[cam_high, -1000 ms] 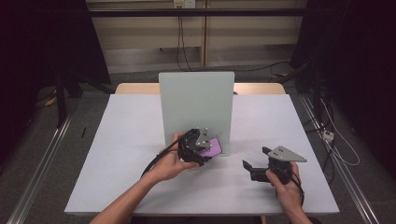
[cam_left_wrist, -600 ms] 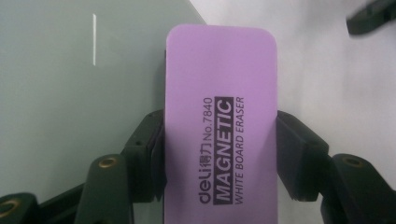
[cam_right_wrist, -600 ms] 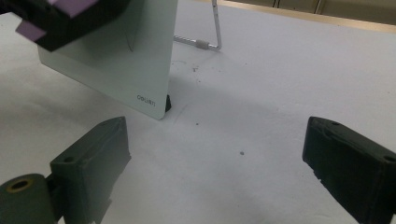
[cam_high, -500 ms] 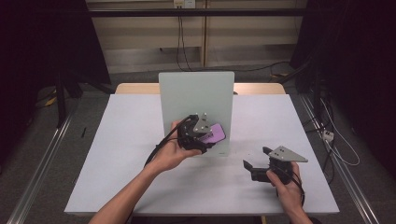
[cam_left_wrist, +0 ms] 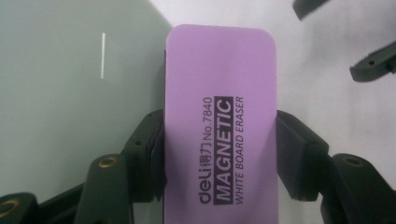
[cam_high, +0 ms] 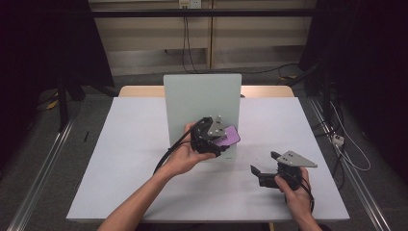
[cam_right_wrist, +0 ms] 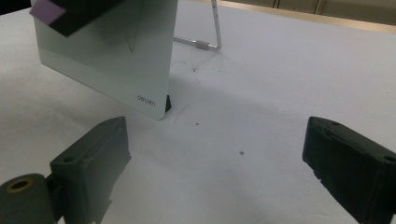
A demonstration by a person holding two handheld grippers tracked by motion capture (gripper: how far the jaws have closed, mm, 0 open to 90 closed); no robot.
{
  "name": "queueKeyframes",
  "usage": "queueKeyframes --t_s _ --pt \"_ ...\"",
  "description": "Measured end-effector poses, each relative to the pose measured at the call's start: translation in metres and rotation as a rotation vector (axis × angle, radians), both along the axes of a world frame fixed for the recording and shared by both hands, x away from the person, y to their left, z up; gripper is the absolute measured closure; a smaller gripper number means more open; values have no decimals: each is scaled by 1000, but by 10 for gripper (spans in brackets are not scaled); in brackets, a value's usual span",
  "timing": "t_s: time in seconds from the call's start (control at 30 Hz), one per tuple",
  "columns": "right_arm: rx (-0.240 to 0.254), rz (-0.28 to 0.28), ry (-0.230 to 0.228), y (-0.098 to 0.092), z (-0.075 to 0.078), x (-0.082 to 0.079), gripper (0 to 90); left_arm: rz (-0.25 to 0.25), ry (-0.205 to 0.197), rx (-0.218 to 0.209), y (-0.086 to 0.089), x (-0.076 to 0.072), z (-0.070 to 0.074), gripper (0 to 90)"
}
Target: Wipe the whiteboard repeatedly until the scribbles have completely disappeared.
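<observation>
Eraser (cam_left_wrist: 219, 130) between left fingers (cam_left_wrist: 292, 154)

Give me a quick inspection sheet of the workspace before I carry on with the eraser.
Surface: white table, a few dark specks near the board's foot.
Job's things: purple eraser held in front of the upright board; one short mark on the board.
Clutter: nothing seen.
Grippers: left claw shut on the eraser; right claw open, holding nothing, low over the table to the board's right.
Cables: a black cable trails from the left claw; more cables on the floor.
Surroundings: dark curtains, floor rails at both sides.
</observation>
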State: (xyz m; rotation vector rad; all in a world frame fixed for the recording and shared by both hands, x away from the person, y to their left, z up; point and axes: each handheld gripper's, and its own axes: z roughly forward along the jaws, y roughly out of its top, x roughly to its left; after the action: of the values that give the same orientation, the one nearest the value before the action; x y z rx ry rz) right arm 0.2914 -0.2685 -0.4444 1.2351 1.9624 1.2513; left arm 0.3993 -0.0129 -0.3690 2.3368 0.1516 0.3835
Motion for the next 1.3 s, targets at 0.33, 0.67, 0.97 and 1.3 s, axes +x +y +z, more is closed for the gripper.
queueKeyframes --t_s 0.33,0.67,0.97,1.3 --pt "-1 -1 -4 -1 0 -1 75 -42 31 41 -15 -9 -26 410" --pt "-1 -1 -6 -2 0 -1 74 -50 41 93 -11 -13 -36 410" --pt "-1 -3 -3 -1 0 -1 74 -38 68 129 6 -13 -39 410" --pt "0 -4 -2 -1 0 0 74 26 20 46 19 -9 -19 410"
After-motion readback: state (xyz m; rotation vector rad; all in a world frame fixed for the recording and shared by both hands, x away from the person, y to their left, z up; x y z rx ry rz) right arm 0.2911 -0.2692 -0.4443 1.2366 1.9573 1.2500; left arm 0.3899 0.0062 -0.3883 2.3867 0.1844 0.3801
